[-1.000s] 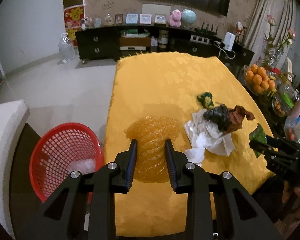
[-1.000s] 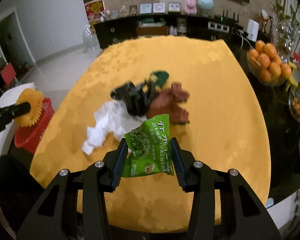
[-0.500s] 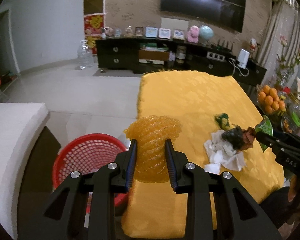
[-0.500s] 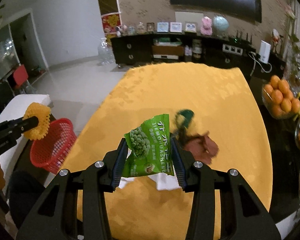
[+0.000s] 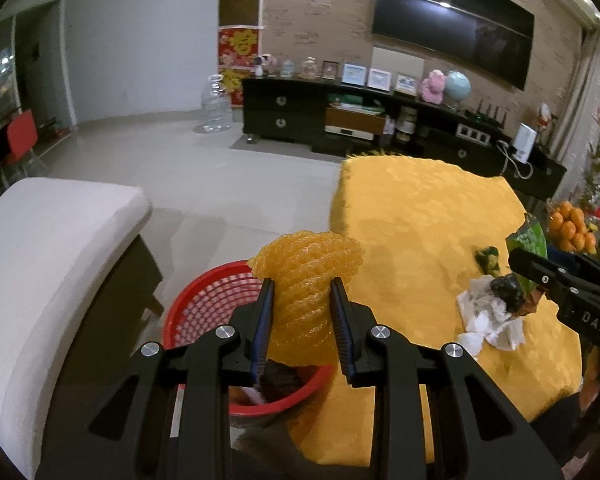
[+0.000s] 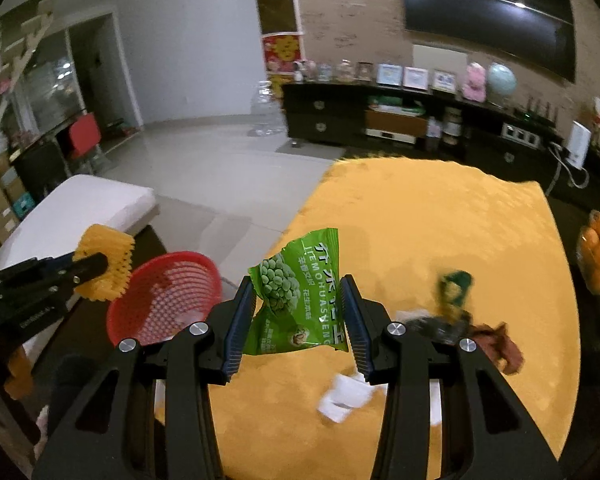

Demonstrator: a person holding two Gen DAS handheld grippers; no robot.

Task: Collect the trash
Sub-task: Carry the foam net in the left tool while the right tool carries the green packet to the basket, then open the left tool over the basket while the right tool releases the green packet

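My left gripper is shut on an orange foam fruit net and holds it over the near rim of the red mesh basket on the floor left of the table. My right gripper is shut on a green snack packet, held above the table's left part. The basket and the left gripper with the net show at the left of the right wrist view. White tissue, dark scraps and a small green wrapper lie on the yellow tablecloth.
A white padded seat stands left of the basket. A bowl of oranges sits at the table's right. A black TV cabinet lines the far wall. The basket holds some scraps.
Both grippers have swung left away from the table's middle, each still holding its item. The foam net is now over the red basket, and the packet has moved toward the table's left edge.
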